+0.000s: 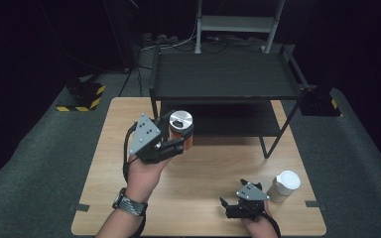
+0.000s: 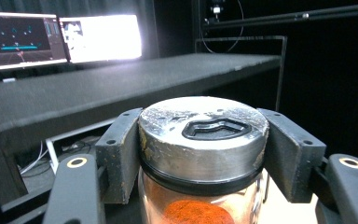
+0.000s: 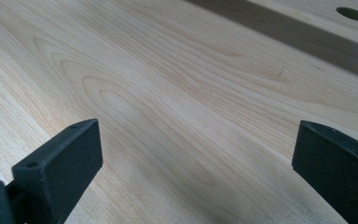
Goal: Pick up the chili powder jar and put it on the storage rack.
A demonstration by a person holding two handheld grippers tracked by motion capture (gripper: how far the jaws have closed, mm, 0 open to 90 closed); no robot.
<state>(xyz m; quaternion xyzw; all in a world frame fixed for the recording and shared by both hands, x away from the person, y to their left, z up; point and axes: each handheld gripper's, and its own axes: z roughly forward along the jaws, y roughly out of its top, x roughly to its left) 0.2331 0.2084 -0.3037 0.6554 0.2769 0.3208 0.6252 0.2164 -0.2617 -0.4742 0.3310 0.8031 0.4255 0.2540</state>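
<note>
- The left gripper point(image 1: 181, 140) is raised above the left half of the wooden table point(image 1: 213, 163), held by the person's left hand point(image 1: 146, 173), which wears a dark watch point(image 1: 128, 202) at the wrist.
- Its jaws are clamped on a glass spice jar point(image 1: 181, 129) with a flat silver lid point(image 2: 203, 133); in the left gripper view the two black pads press against opposite sides of that lid, and orange-red powder shows through the glass below.
- The jar stands upright in the grip, lifted off the table, just in front of the left end of the black two-tier shelf point(image 1: 225, 74) that stands on the far part of the table.
- In the left gripper view the shelf's top board runs behind the jar, with two lit monitors point(image 2: 60, 37) beyond it.
- The right gripper point(image 1: 238, 206) rests low near the table's front edge, its jaws spread wide apart with nothing between them; the right gripper view looks along bare wood grain.
- A white-capped pale container point(image 1: 284, 186) stands upright on the table just to the right of the right gripper, not touching it.
</note>
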